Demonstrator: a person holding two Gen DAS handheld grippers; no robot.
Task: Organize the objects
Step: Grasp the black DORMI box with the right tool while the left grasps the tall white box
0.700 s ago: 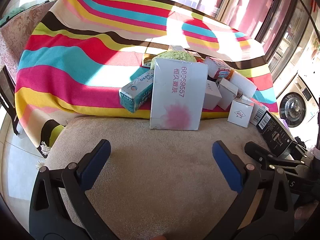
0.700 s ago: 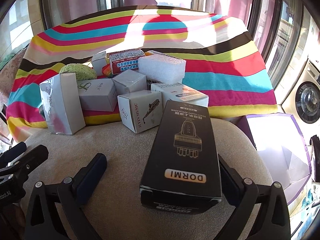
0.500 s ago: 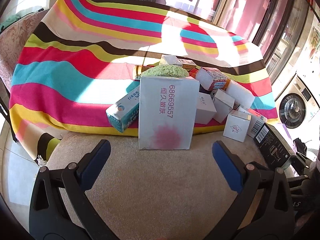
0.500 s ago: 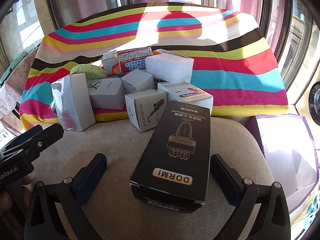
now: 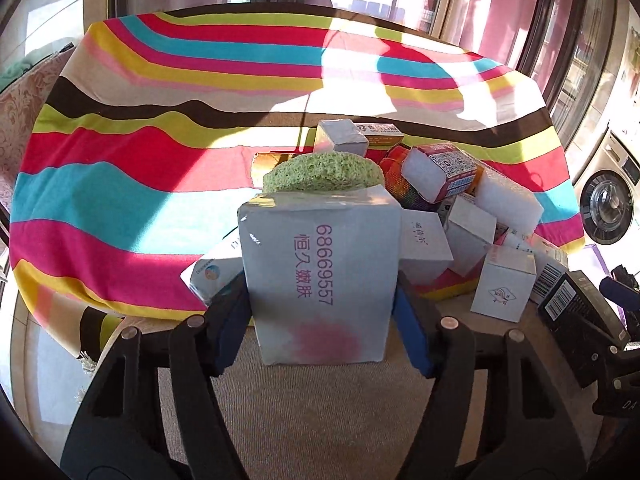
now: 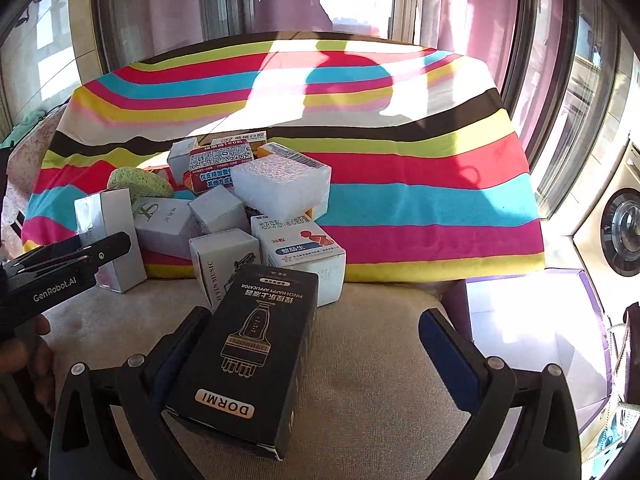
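Note:
A tall white box with pink print (image 5: 320, 280) stands on the beige cushion (image 5: 320, 408). My left gripper (image 5: 320, 328) is closed around its lower sides, blue pads against both faces. It also shows in the right wrist view (image 6: 110, 236). A black DORMI box (image 6: 248, 356) lies on the cushion between the fingers of my right gripper (image 6: 316, 356). The right jaws stand wide apart; the left pad is beside the box, the right pad well clear of it. The box also shows in the left wrist view (image 5: 580, 320).
A heap of small boxes (image 6: 224, 256), a white foam block (image 6: 280, 188) and a green sponge (image 5: 324, 172) lies on the striped cloth (image 5: 120, 184). A purple-edged white bin (image 6: 532, 332) stands right of the cushion. A washing machine (image 5: 608, 208) is at far right.
My left gripper moved forward and closed on the tall white box. My right gripper shifted so the black box now lies nearer its left finger.

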